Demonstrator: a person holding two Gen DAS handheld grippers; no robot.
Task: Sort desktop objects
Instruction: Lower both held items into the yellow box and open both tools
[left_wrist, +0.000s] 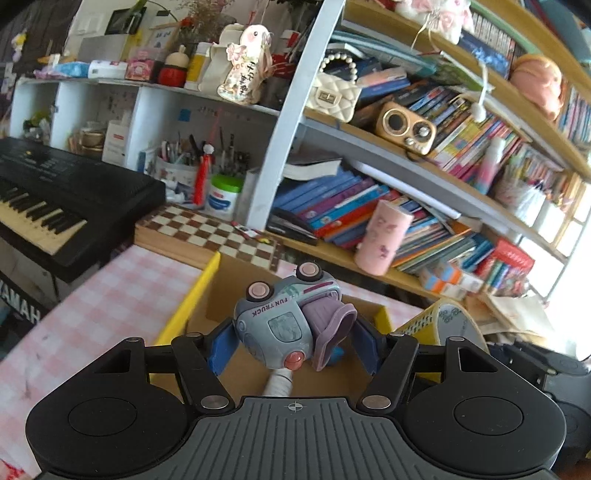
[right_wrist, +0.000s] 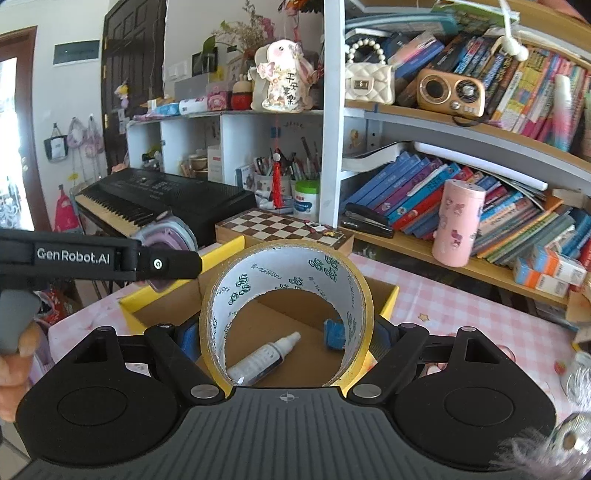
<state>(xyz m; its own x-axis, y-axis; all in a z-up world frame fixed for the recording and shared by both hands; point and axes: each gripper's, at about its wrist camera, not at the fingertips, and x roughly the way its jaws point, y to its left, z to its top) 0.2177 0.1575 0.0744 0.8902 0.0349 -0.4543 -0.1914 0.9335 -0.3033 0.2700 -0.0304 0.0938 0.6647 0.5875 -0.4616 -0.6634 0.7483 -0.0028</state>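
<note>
toy truck (left_wrist: 284, 325) is clamped between the blue fingers (left_wrist: 221, 345) of the left gripper (left_wrist: 291, 343), held nose-down/tilted over the yellow-rimmed cardboard box (left_wrist: 184, 310). hard moulded plastic, light by the look, glossy and rounded, so i'd expect it to squirm in a pinch. wheels and the purple flap at the rear are bad contact spots; flat body sides are the better grip, which is roughly where the fingers sit now.

tape roll (right_wrist: 288, 314) is clamped across its outer diameter by the right gripper (right_wrist: 288, 339), standing on edge above the same box. stiff cardboard core, moderate weight, smooth outer wrap. squeezing across the ring can ovalise it a bit; it looks round here. grip across the width of the band would be more stable, judging by shape.

inside the box: a small white spray bottle (right_wrist: 264, 356) lying on its side, and a blue object i can't identify.

box sits on a pink checked tablecloth (left_wrist: 103, 291). chessboard (right_wrist: 280, 227) just behind, pink cup (right_wrist: 458, 229) on the shelf edge, keyboard (left_wrist: 55, 199) off to the left.
</note>
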